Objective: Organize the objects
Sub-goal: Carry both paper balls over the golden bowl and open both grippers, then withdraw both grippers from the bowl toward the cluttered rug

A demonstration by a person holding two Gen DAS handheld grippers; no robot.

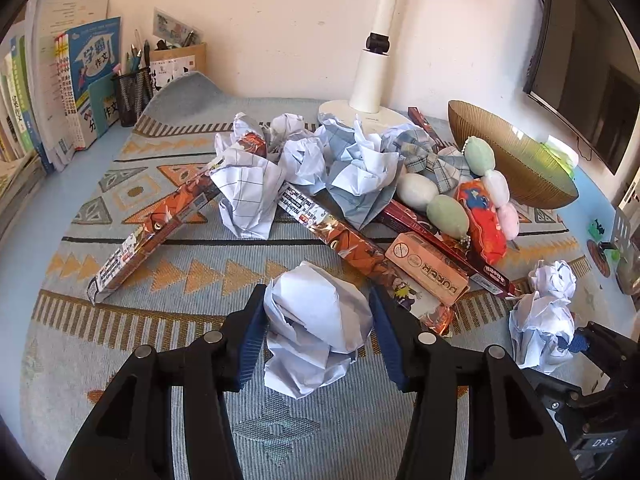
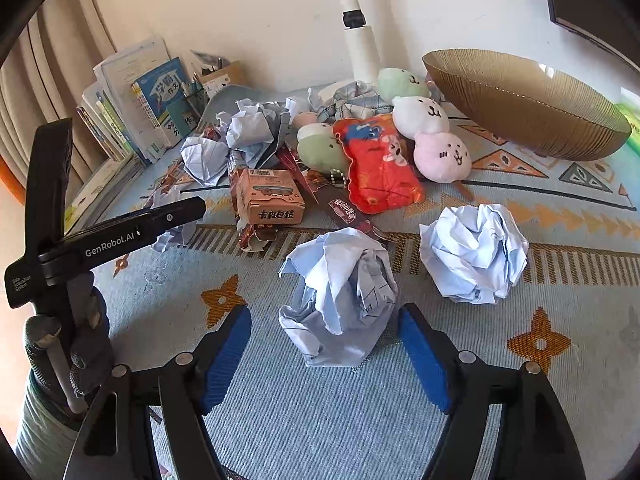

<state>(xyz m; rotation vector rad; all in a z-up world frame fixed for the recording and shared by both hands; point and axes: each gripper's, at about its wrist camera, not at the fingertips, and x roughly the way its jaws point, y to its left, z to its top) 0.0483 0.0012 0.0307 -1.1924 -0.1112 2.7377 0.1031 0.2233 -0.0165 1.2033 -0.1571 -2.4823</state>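
My left gripper (image 1: 316, 304) is shut on a crumpled white paper ball (image 1: 316, 320), its blue pads (image 1: 252, 340) pressed against both sides, low over the patterned mat (image 1: 160, 280). In the right wrist view, my right gripper (image 2: 324, 314) stands open around another crumpled paper ball (image 2: 340, 296) that rests on the mat (image 2: 320, 420), with a gap at each pad. A third loose ball (image 2: 474, 254) lies just to its right. More crumpled paper (image 1: 352, 168) is heaped at the back among long snack boxes (image 1: 148, 232).
A gold ribbed bowl (image 2: 520, 108) stands at the back right. Plush toys (image 2: 440, 156), a red packet (image 2: 376, 164) and a small carton (image 2: 268, 200) crowd the middle. A white lamp base (image 1: 360, 112), books (image 1: 72, 80) and a mesh pen holder (image 1: 130, 92) line the back.
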